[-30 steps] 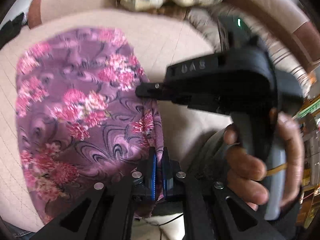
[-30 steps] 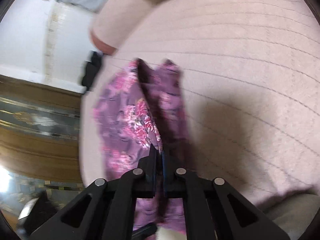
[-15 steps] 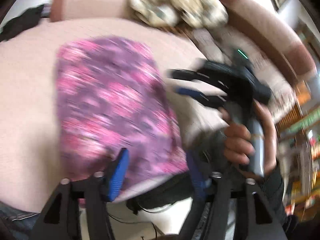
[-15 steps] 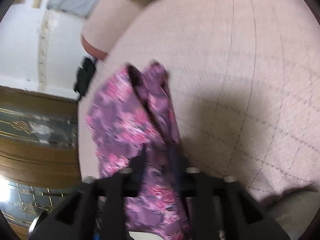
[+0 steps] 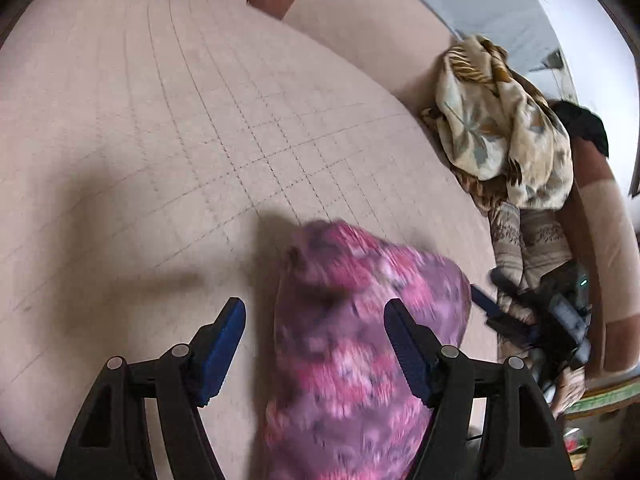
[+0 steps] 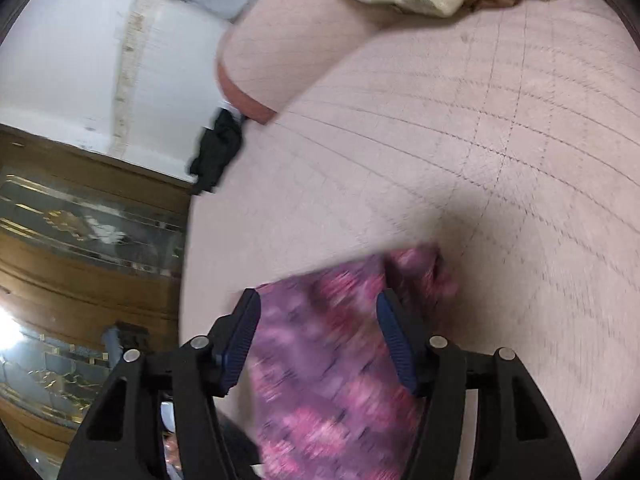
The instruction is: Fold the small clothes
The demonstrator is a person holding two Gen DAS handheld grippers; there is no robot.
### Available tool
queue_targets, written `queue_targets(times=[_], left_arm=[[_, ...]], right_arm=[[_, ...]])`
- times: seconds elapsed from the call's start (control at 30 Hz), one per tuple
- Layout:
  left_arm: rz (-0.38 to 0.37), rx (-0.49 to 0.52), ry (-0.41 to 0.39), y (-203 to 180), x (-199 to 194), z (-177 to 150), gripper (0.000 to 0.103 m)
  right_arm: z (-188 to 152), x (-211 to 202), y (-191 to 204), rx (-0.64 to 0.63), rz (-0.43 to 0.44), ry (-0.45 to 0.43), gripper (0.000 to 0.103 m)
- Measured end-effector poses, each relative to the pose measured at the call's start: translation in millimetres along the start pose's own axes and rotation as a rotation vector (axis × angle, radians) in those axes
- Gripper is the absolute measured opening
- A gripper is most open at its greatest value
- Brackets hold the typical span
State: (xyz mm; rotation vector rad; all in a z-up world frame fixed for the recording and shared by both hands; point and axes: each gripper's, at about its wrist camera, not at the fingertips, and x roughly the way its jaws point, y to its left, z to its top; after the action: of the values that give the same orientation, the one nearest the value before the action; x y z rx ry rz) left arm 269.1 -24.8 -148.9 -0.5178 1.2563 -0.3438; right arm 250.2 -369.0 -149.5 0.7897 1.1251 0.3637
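Two grippers, both spread wide and gripping nothing right now. Left gripper [image 5: 312, 340] hanging just above the near end of the purple floral cloth [image 5: 360, 340], right pad over the fabric, left pad out over bare bed [image 5: 160, 120]. Same deal in the right wrist view: right gripper [image 6: 318, 336] parted, purple floral cloth [image 6: 332, 360] straight ahead and below between the pads, not pinched by either. Blurry in both views, so can't make out edges or how many layers are stacked, but looks bunched into a narrow lump rather than lying flat. Off to the right of the left gripper, just past the cloth's edge, the other tool visible with blue pads apart.

Looks like a between-folds moment: fabric let go, fold not tidy yet. Next move probably calls for picking two corners or an edge, closing on a single layer, then pulling out flat before folding again. Slippery-looking fabric, so easy to snag both layers by mistake.

Further out ahead: plain quilted bed, then a cream leaf-print blanket [image 5: 504, 120] heaped at the far right, and something dark [image 6: 218, 152] at the far left edge.
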Motion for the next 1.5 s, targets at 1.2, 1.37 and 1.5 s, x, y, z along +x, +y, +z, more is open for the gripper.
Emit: queue_targets(times=[1.2,1.37,1.5], left_arm=[[0.191,0.267,-0.124,-32.5,-50.9,-95.6,0.071],[0.185,0.220,-0.112,-21.5,-52.6,-130.6,0.071],[0.132,0.180,-0.050,-9.2,-48.1,-153.1,0.071]], right_arm=[[-94.4,-78.8,42.0,-0.227,-0.255,-0.420,0.079],[-153.0,-88.1,21.3,-0.134,-0.139,-0.334,0.080],[-191.9,-74.3,0.5,-0.060,-0.263,-0.162,0.080]])
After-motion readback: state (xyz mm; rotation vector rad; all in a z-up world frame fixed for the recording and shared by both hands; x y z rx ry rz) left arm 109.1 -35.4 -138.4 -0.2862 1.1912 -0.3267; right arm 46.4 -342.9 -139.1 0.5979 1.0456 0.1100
